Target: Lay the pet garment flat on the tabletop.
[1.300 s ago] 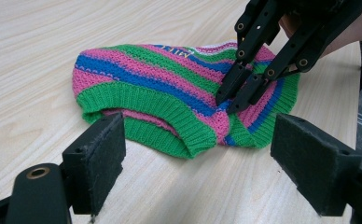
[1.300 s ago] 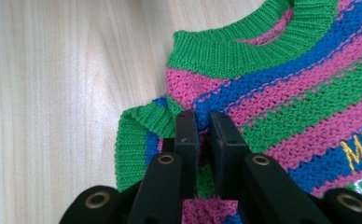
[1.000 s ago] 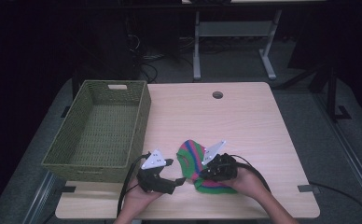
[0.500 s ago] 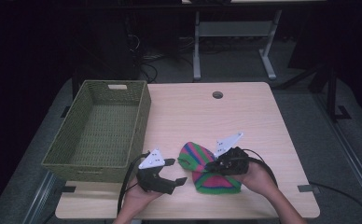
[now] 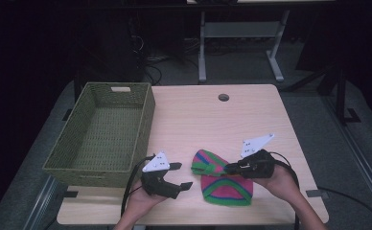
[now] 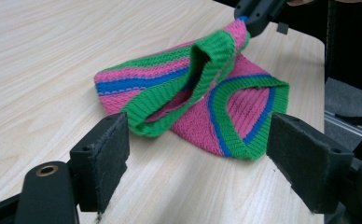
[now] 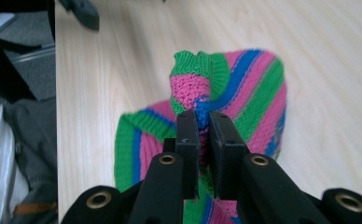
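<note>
Right gripper (image 7: 203, 126): you have the hat (image 5: 221, 177) pinched at its edge.
Left gripper (image 5: 180, 175): yours gapes wide, just left of the hat.

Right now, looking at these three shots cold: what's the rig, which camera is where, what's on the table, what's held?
No robot arm here: a person holds a handheld two-jaw gripper in each hand. The high view looks down on the wooden table from above the person's side. The other two cameras ride on the grippers and look along their black jaws.

On the table sit a green woven basket, with nothing visible in it, and a knitted striped hat in pink, green and blue.

The right gripper is shut on a fold of the hat and lifts that part off the table. The left gripper is open, its jaws wide apart and aimed at the hat without touching it.
</note>
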`<action>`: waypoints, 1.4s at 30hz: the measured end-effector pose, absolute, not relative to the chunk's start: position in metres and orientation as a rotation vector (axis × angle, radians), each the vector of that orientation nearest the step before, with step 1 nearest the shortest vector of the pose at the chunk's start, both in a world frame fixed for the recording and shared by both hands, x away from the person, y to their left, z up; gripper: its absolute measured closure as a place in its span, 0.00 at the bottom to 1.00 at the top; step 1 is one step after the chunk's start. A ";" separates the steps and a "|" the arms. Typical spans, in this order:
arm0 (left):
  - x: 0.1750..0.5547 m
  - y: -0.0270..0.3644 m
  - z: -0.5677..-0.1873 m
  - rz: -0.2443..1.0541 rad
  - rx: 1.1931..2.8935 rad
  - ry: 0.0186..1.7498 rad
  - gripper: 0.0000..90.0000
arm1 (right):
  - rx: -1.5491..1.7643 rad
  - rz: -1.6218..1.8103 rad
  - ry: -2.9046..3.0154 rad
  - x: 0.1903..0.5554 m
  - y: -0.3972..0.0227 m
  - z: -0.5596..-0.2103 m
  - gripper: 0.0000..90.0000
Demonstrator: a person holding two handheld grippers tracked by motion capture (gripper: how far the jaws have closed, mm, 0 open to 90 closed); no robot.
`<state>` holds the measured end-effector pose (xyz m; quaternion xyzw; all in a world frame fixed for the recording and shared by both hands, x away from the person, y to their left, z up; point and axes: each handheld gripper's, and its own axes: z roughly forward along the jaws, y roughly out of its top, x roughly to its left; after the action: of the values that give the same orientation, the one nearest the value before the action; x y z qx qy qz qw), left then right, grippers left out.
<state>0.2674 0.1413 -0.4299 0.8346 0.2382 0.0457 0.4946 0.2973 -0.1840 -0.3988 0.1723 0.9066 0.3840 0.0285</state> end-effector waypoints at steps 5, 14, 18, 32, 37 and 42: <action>0.267 0.138 -0.431 0.109 2.044 0.558 0.25 | 0.532 1.144 2.854 0.293 -0.185 -0.415 0.92; 0.272 0.134 -0.435 0.101 2.072 0.556 0.26 | 0.546 1.067 2.898 0.288 -0.196 -0.435 0.91; 0.272 0.133 -0.436 0.100 2.073 0.553 0.26 | 0.546 1.045 2.907 0.286 -0.198 -0.441 0.90; 0.271 0.133 -0.435 0.099 2.069 0.552 0.26 | 0.384 1.016 2.934 0.275 -0.174 -0.443 0.63; 0.271 0.134 -0.435 0.100 2.070 0.554 0.26 | 0.330 1.013 2.932 0.272 -0.159 -0.443 0.57; 0.271 0.134 -0.435 0.093 2.059 0.553 0.26 | 0.307 0.959 2.917 0.271 -0.147 -0.447 0.56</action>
<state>0.2706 0.1341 -0.4346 0.8449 0.2268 0.0383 0.4830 0.2713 -0.1470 -0.4467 0.0995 0.9449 0.3105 0.0277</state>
